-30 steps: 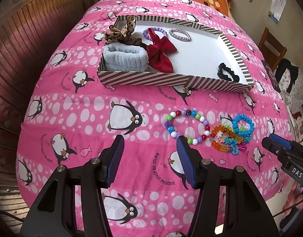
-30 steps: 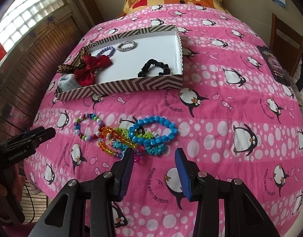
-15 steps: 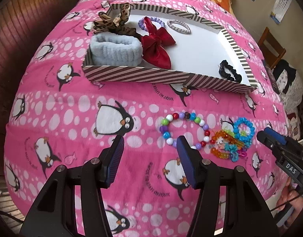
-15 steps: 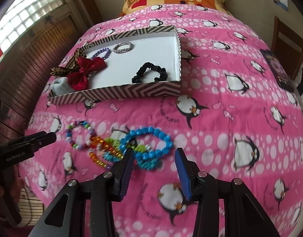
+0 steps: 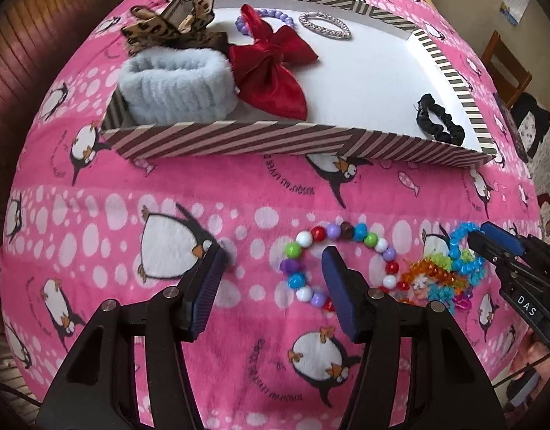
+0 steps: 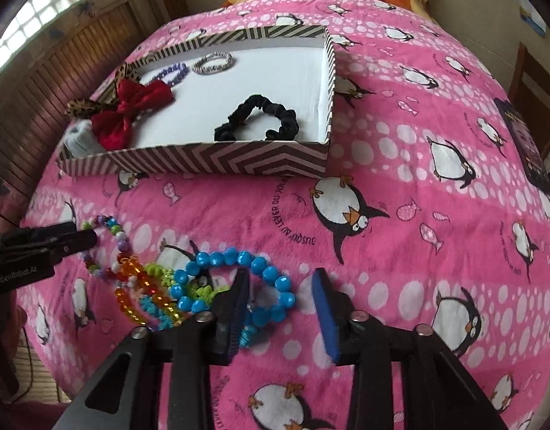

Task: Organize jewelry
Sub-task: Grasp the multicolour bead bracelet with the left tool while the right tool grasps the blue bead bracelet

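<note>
The left hand-held gripper (image 5: 273, 268), black-armed with blue ribbed pads, hangs low over the bed with its jaws spread wide, gripping nothing. The right hand-held gripper (image 6: 280, 299) sits equally low near the bed's near edge, jaws likewise parted and empty.

Black plastic frames on left gripper (image 5: 271, 268) and right gripper (image 6: 280, 295), blue ribbed finger pads (image 5: 205, 295), silver screws at pivots, white "DAS" and "GenRobot.AI" lettering.

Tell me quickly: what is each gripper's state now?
Left gripper: open, holding nothing, over the multicolor bead bracelet.
Right gripper: open, holding nothing, at the blue bead bracelet.
</note>
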